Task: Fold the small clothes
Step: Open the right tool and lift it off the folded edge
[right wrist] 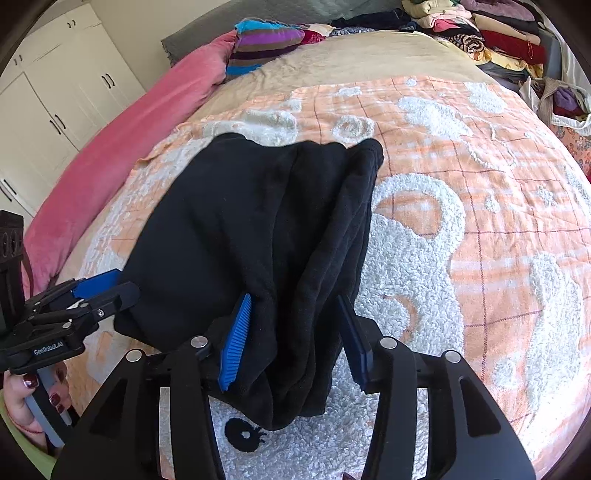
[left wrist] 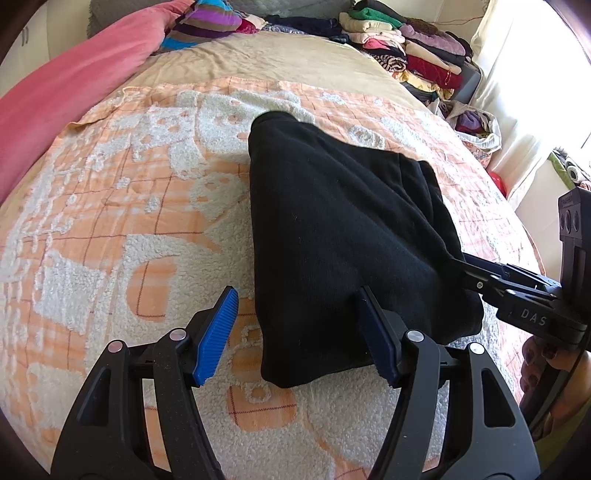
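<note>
A black garment [left wrist: 332, 229] lies partly folded on an orange and white towel [left wrist: 110, 206] spread on the bed. My left gripper [left wrist: 299, 332] is open, its jaws wide around the garment's near left corner. My right gripper [right wrist: 295, 339] is open too, with the bunched near edge of the garment [right wrist: 258, 229] between its blue pads [right wrist: 236, 343], which stand apart. The right gripper shows in the left wrist view [left wrist: 491, 284] at the garment's right edge. The left gripper shows in the right wrist view [right wrist: 99, 291] at the garment's left edge.
A pink blanket [left wrist: 62, 92] runs along the bed's left side. A striped cushion [left wrist: 207, 26] and stacks of folded clothes [left wrist: 399, 40] lie at the far end. A bag of clothes [left wrist: 476, 125] stands to the right. White cupboards [right wrist: 62, 99] stand beyond the bed.
</note>
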Demonstrator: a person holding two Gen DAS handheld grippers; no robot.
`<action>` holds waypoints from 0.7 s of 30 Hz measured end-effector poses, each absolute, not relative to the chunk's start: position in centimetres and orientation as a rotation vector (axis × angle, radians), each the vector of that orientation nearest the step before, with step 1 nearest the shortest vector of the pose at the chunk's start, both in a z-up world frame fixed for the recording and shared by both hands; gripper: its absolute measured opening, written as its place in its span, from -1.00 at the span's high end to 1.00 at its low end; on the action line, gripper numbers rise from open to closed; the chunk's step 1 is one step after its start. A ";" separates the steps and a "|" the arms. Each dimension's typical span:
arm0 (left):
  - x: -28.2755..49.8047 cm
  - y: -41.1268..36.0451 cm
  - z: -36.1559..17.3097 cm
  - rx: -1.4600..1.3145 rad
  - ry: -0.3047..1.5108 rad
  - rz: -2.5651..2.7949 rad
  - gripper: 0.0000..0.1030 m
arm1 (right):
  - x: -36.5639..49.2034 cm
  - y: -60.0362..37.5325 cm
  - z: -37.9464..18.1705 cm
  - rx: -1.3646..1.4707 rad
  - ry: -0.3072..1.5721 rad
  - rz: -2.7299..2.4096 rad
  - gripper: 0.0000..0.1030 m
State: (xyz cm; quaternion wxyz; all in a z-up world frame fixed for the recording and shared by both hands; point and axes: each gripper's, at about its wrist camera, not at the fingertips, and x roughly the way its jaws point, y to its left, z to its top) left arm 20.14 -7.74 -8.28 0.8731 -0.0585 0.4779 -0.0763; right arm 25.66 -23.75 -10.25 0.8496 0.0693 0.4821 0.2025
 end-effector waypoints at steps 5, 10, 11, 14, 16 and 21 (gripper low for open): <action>19.7 -7.3 -6.9 -0.122 0.969 -0.147 -0.12 | 25.3 -24.7 -8.4 0.184 0.948 0.436 -0.07; 19.7 -6.4 -5.8 -0.130 0.946 -0.122 -0.28 | 25.2 -25.8 -7.2 0.214 0.905 0.426 -0.21; 19.7 -6.1 -5.7 -0.133 0.943 -0.115 -0.30 | 25.2 -26.0 -7.1 0.221 0.900 0.421 -0.31; 20.0 -5.4 -5.9 -0.143 0.951 -0.098 -0.42 | 25.4 -26.8 -6.9 0.241 0.890 0.408 -0.44; 20.1 -5.1 -6.2 -0.151 0.957 -0.086 -0.54 | 25.5 -27.0 -6.9 0.246 0.889 0.397 -0.56; 20.7 -4.7 -7.0 -0.181 0.975 -0.095 -0.75 | 26.3 -27.1 -7.7 0.253 0.918 0.407 -0.70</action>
